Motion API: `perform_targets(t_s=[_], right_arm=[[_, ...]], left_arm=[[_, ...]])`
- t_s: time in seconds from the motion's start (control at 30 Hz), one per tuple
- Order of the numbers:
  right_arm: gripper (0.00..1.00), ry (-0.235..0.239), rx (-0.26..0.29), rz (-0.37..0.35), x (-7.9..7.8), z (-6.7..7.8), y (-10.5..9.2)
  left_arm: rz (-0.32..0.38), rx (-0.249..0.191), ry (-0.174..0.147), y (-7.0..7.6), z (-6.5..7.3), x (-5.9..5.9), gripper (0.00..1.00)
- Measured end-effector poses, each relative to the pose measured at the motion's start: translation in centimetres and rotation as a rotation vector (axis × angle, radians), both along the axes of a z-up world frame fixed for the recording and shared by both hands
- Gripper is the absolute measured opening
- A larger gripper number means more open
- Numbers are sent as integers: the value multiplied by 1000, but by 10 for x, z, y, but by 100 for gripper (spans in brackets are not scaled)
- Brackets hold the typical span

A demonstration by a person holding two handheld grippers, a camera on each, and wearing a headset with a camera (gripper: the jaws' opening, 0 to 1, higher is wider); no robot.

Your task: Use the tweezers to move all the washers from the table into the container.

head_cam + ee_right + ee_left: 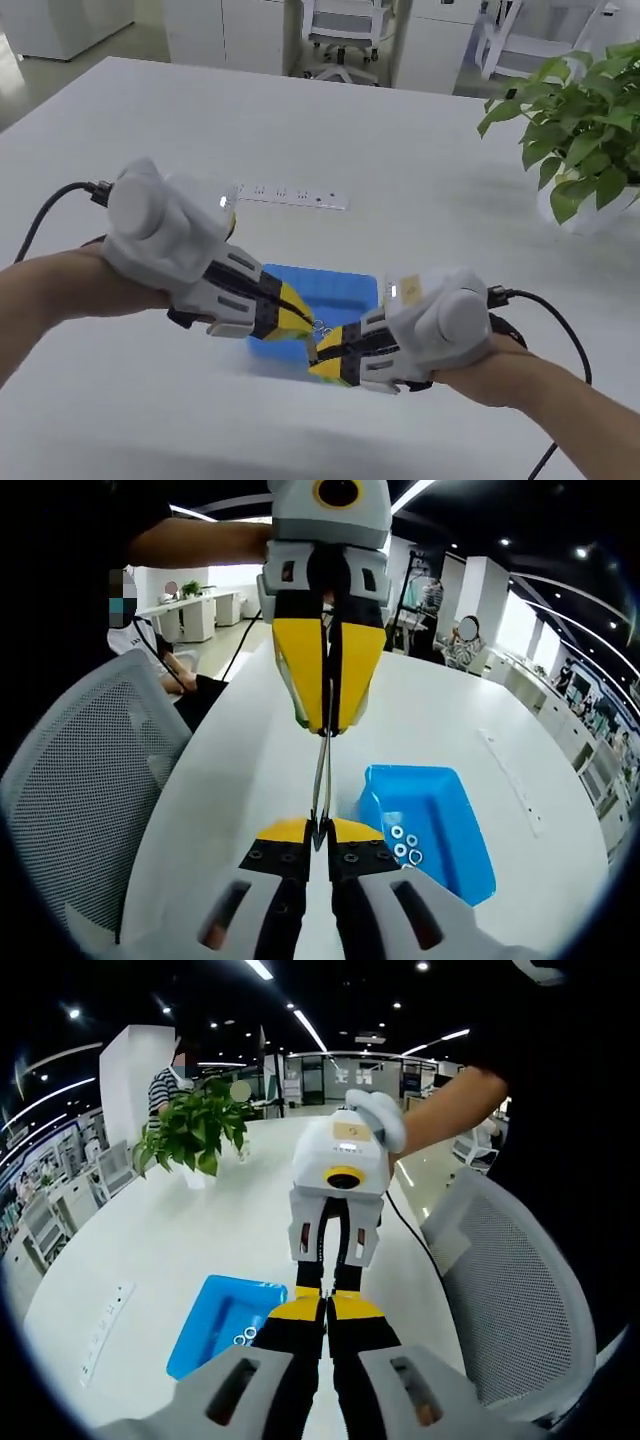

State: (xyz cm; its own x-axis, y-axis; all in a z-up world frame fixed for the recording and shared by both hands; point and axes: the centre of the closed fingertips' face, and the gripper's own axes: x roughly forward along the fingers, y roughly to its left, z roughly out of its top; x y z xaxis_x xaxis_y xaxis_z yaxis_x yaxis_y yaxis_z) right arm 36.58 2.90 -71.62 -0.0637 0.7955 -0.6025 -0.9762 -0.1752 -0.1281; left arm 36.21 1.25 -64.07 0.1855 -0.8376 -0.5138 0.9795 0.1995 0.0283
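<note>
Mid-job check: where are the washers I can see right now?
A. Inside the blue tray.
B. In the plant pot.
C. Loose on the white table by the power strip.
A: in the right gripper view the small silver washers lie clustered on the floor of the blue plastic tray, while the left gripper and right gripper both clamp the thin metal tweezers.
</note>
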Motion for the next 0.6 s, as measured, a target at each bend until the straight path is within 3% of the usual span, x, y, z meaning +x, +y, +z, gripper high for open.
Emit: perform_targets(t_s=[0.23, 0.43, 0.6], right_arm=[[7, 3, -47, 14, -5, -10, -5], [6, -23, -106, 40, -7, -20, -11], [6, -36, -138, 52, -7, -25, -13]], left_arm=[[-16, 40, 19, 6, -14, -7, 5], [-30, 101, 28, 13, -31, -11, 5], [-27, 122, 32, 17, -41, -12, 5]])
